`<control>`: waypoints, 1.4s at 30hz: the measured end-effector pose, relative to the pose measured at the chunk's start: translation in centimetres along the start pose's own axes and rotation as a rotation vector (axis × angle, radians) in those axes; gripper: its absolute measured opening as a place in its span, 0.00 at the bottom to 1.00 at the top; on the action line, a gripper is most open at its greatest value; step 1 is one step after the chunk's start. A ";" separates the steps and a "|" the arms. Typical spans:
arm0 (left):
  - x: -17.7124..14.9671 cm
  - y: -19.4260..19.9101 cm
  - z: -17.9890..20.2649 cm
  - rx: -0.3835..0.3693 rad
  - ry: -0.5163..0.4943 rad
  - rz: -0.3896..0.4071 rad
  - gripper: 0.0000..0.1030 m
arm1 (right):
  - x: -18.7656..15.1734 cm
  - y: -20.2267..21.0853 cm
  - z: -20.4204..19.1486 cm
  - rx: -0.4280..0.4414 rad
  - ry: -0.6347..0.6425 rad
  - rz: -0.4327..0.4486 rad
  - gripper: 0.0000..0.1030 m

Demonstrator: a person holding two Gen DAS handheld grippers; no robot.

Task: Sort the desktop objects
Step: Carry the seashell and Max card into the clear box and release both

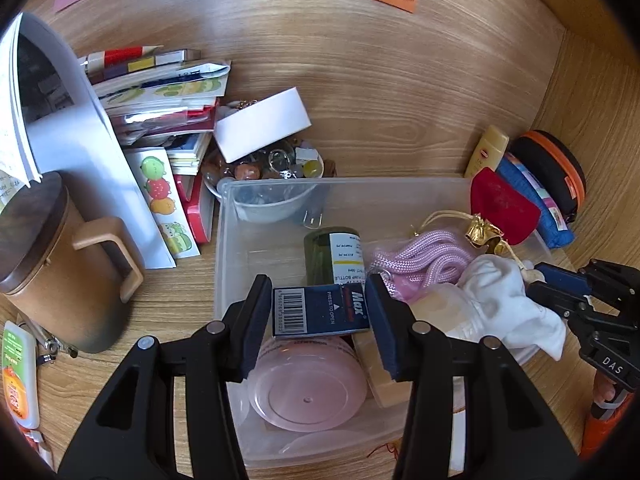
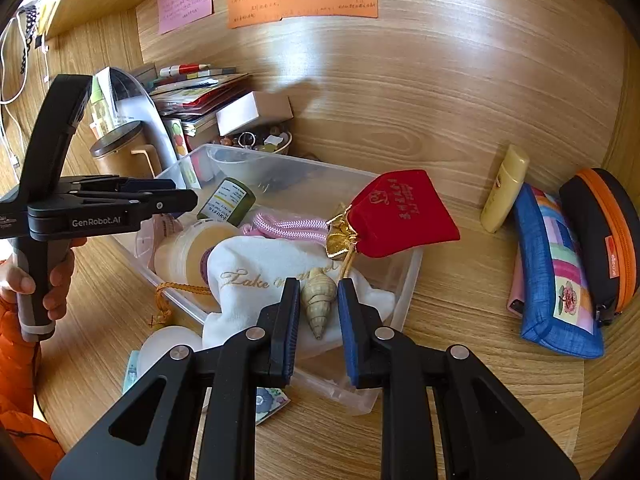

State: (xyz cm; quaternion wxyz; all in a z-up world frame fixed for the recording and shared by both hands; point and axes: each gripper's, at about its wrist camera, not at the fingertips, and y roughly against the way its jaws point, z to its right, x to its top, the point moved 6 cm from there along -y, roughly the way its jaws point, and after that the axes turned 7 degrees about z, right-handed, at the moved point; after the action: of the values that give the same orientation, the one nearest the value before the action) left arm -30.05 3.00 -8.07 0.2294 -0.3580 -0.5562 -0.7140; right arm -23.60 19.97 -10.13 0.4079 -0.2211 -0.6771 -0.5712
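My left gripper (image 1: 318, 312) is shut on a blue Max staple box (image 1: 320, 311), held over the clear plastic bin (image 1: 240, 200). The bin holds a pink jar (image 1: 306, 388), a green bottle (image 1: 332, 254), pink cord (image 1: 420, 262), a white cloth pouch (image 1: 500, 300) and a red pouch (image 1: 502, 208). My right gripper (image 2: 319, 308) is shut on a spiral seashell (image 2: 318, 300), over the white pouch (image 2: 260, 276) at the bin's near corner (image 2: 360, 396). The left gripper shows side-on in the right wrist view (image 2: 172, 200).
A brown lidded mug (image 1: 60, 272), a stack of books and papers (image 1: 160, 96), a white box (image 1: 262, 124) and a bowl of trinkets (image 1: 276, 168) crowd the left and back. A yellow tube (image 2: 504, 188), a blue patchwork case (image 2: 556, 268) and an orange-black case (image 2: 608, 236) lie right.
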 end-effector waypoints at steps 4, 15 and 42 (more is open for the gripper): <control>-0.2 -0.2 0.3 0.013 -0.023 -0.003 0.46 | 0.0 -0.1 -0.1 -0.002 0.001 -0.007 0.17; 0.5 1.7 0.4 0.018 -0.033 0.047 0.55 | 0.3 0.6 -0.1 -0.047 0.014 0.001 0.31; -5.2 8.9 1.8 0.041 -0.083 0.094 0.80 | -1.7 7.1 -2.0 -0.102 0.009 0.072 0.62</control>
State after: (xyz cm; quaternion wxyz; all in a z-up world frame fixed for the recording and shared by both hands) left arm -19.76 1.90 -6.23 0.2469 -0.4082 -0.5623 -0.6754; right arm -16.61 20.11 -7.23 0.4194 -0.2631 -0.6369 -0.5909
